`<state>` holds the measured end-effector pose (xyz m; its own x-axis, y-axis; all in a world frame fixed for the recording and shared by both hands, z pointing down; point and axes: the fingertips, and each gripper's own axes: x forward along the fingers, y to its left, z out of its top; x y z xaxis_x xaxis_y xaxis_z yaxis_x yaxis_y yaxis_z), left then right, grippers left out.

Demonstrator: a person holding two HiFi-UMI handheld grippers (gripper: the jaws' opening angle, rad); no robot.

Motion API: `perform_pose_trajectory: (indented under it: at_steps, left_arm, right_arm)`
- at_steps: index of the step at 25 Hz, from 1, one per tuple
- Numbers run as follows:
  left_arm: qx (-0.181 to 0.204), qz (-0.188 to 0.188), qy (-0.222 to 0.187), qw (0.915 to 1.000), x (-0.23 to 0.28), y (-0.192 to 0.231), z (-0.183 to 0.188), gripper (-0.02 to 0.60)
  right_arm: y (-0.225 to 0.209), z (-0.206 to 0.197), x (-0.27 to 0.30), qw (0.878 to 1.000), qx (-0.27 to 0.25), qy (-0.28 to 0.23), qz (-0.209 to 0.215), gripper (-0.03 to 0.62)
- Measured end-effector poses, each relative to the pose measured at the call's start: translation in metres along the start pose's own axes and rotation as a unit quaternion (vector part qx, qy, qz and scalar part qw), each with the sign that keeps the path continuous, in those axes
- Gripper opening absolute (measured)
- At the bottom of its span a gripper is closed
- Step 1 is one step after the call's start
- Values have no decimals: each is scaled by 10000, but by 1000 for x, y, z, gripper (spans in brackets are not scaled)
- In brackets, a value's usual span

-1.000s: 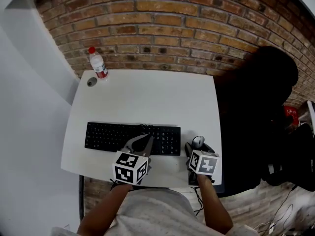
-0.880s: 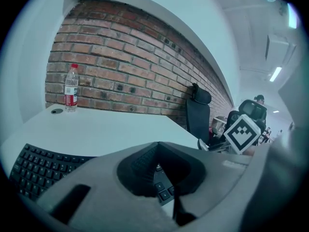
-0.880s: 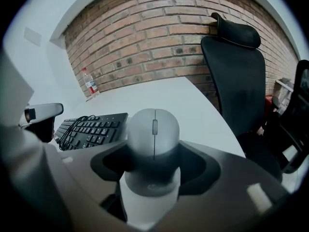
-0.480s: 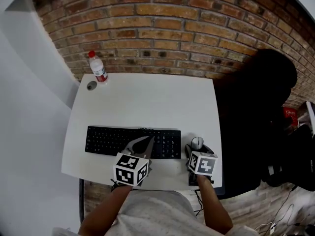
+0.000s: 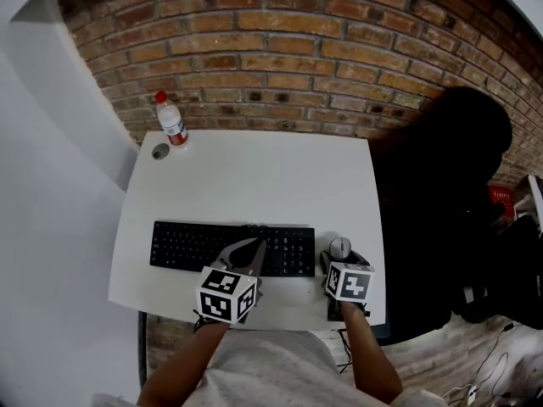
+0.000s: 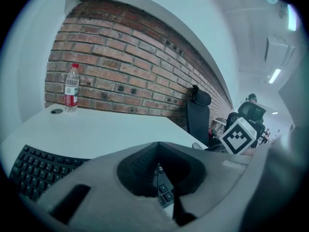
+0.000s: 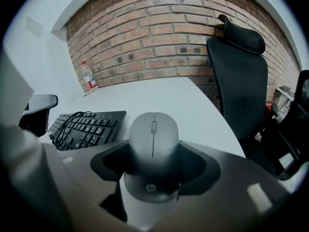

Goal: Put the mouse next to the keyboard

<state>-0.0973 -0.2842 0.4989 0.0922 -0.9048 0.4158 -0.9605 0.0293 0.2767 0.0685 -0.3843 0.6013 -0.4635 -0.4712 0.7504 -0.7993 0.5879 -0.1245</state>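
Risk as I see it: my right gripper [image 7: 153, 156] pinches the mouse [image 7: 153, 129] near the worktop's front-right corner, just right of the keyboard [image 5: 212, 246]. A careless release could tip it off the edge. My left gripper [image 6: 158, 146] has its fingers pressed together, empty.

Mouse [image 7: 153, 149]: round "hp" logo near rear end, only legible mark. Bottle [image 6: 71, 88] label, keyboard [image 7: 91, 124] key legends: too small to read.

Grey mouse [image 5: 340, 247] just beside black keyboard [image 5: 204, 246]
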Motion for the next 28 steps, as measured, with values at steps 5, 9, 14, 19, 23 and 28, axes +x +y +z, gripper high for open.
perform_pose_trajectory:
  at_steps: [5, 9, 14, 19, 23, 28]
  left_arm:
    - [-9, -3, -17, 10000, 0, 0, -1, -8]
    - [-32, 11, -21, 10000, -2, 1, -1, -8]
    - [-75, 12, -19, 10000, -5, 3, -4, -7]
    - [-120, -7, -72, 9999, -8, 2, -2, -7]
    - [-128, 6, -106, 9999, -14, 7, -1, -8]
    - [-132, 2, -191, 9997, -22, 12, 3, -8]
  right_arm:
    - [-1, 0, 3, 10000, -47, -3, -51, 314]
    - [-1, -1, 3, 9996, -234, -7, -142, 314]
    - [0, -1, 3, 9994, -294, -74, -165, 313]
    - [0, -2, 2, 9994, -312, -58, -129, 311]
    - [2, 1, -4, 9994, -283, -134, -138, 307]
    - [9, 16, -18, 9988, -298, -381, -101, 283]
